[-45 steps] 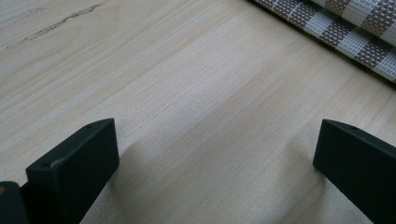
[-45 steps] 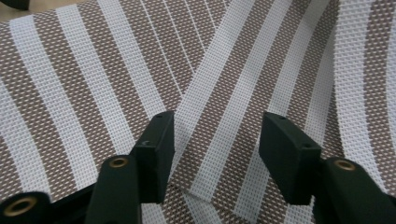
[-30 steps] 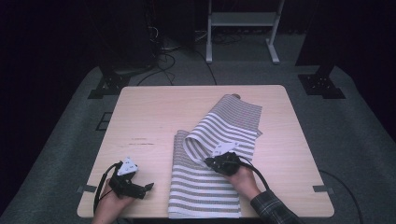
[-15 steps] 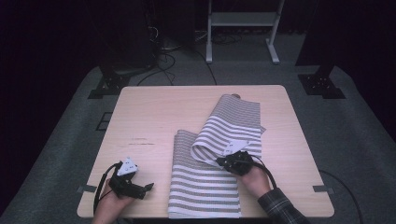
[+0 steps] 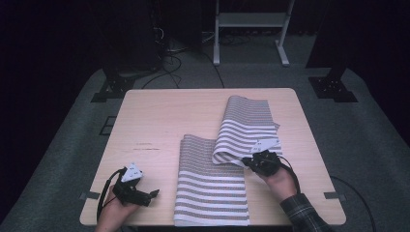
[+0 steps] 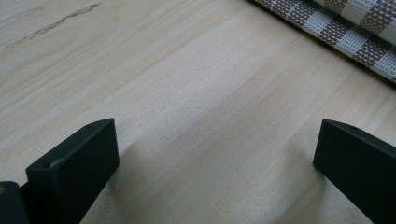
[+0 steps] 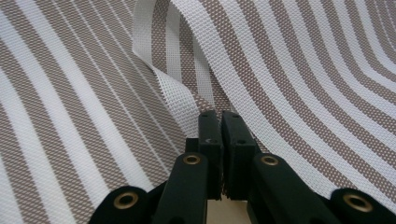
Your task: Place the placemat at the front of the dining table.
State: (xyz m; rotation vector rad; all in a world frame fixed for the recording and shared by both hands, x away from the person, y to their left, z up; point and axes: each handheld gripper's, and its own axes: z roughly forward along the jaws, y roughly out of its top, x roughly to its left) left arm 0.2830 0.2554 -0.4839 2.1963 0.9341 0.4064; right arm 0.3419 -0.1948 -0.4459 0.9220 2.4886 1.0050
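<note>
Rightward across the table [image 5: 159, 121], right tongs [image 5: 247, 163] have dragged the striped cloth [image 5: 212, 193].

Striped mat [image 7: 303, 70]: coarse open-weave cloth, matt, brown and white. Surface [image 6: 196, 93]: pale wood, smooth, fine-grained. My right claw [image 7: 220, 122]: matt black plastic, brass-coloured rivets.

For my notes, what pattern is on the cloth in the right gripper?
Brown and white stripes on the woven cloth, clearest in the right gripper view.
</note>
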